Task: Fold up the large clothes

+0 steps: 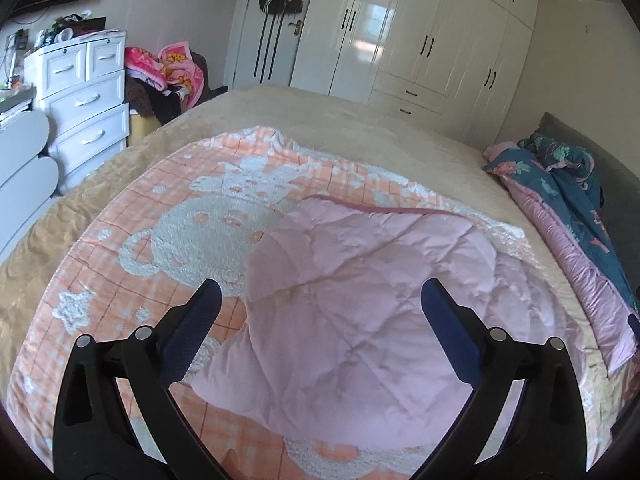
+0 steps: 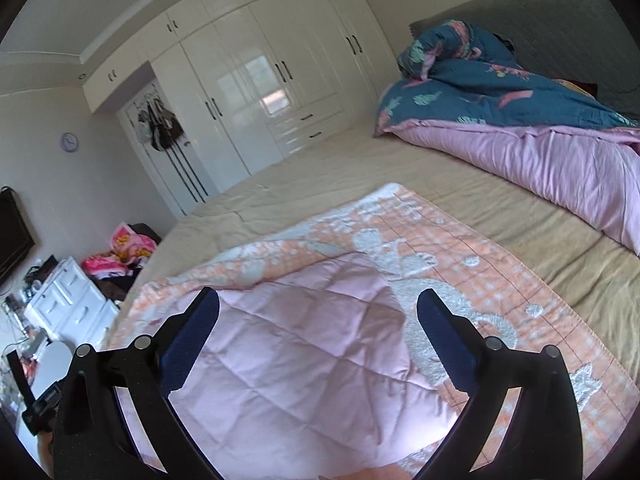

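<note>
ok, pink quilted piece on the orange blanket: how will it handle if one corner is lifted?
The pink quilted piece is probably floppy: it lies in soft creases and sags over the orange blanket. Likely light for its bulk, given the puffy stitched padding. Its smooth, faintly shiny fabric may slide on the terry pile when pushed.

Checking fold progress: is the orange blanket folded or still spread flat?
Partly folded: its pink quilted underside is turned over onto the orange blanket, whose patterned top still shows around the flap.
</note>
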Demonstrator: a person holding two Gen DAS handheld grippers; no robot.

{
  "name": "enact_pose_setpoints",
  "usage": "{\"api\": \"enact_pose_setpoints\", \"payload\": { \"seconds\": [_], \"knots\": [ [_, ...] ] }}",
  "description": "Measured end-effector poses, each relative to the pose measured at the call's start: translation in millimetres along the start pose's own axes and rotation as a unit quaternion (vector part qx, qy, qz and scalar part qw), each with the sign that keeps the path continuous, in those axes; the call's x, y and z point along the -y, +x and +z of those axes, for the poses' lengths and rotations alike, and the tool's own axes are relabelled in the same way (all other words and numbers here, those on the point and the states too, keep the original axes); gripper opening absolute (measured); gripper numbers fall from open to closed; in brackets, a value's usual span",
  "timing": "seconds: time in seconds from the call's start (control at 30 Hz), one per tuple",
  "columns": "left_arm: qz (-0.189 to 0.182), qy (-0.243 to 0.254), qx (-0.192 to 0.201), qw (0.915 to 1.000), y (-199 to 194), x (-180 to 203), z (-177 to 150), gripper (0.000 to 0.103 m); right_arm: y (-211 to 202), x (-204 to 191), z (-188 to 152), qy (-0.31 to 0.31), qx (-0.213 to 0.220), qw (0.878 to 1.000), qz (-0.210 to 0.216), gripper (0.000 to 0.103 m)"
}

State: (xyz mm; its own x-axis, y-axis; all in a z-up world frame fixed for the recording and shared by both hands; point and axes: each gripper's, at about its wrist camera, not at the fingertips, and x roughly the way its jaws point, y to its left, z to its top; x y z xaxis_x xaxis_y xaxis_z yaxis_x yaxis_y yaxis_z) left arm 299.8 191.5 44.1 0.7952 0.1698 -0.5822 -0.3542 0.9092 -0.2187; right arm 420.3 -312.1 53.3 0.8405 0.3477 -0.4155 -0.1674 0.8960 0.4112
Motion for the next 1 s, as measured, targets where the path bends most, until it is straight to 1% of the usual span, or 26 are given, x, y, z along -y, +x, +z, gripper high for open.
{"api": "enact_pose_setpoints", "payload": {
  "seconds": [0.1,0.17,0.3,0.4,0.53,0.67,0.83,0.93,1.0],
  "knots": [
    [0.003,0.005,0.006,1.0000,-10,2,-2,0.094,-13,-3,-3,-0.006,0.010,1.000,-0.001,0.099],
    [0.002,0.006,0.005,1.0000,-15,3,-5,0.094,-14,-5,-6,-0.012,0.004,1.000,-0.003,0.099],
    [-0.008,0.003,0.006,0.9999,-22,8,-9,0.094,-21,-9,-14,-0.022,0.007,1.000,-0.017,0.099],
    [-0.004,0.021,0.004,0.9998,-27,16,-17,0.094,-25,-11,-20,-0.024,0.004,1.000,-0.014,0.099],
    [-0.005,0.022,-0.001,0.9997,-31,19,-27,0.094,-35,-11,-26,-0.023,0.010,1.000,-0.011,0.099],
    [-0.004,0.030,-0.008,0.9995,-33,23,-36,0.094,-43,-11,-34,-0.025,0.007,1.000,-0.005,0.099],
    [-0.007,0.032,-0.012,0.9994,-37,25,-47,0.094,-43,-5,-47,-0.016,-0.005,1.000,-0.013,0.099],
    [-0.009,0.032,-0.018,0.9993,-37,24,-54,0.094,-36,5,-62,0.007,-0.027,0.999,-0.019,0.099],
    [-0.023,0.019,-0.029,0.9992,-32,20,-61,0.094,-30,12,-74,0.022,-0.047,0.998,-0.023,0.099]
  ]
}}
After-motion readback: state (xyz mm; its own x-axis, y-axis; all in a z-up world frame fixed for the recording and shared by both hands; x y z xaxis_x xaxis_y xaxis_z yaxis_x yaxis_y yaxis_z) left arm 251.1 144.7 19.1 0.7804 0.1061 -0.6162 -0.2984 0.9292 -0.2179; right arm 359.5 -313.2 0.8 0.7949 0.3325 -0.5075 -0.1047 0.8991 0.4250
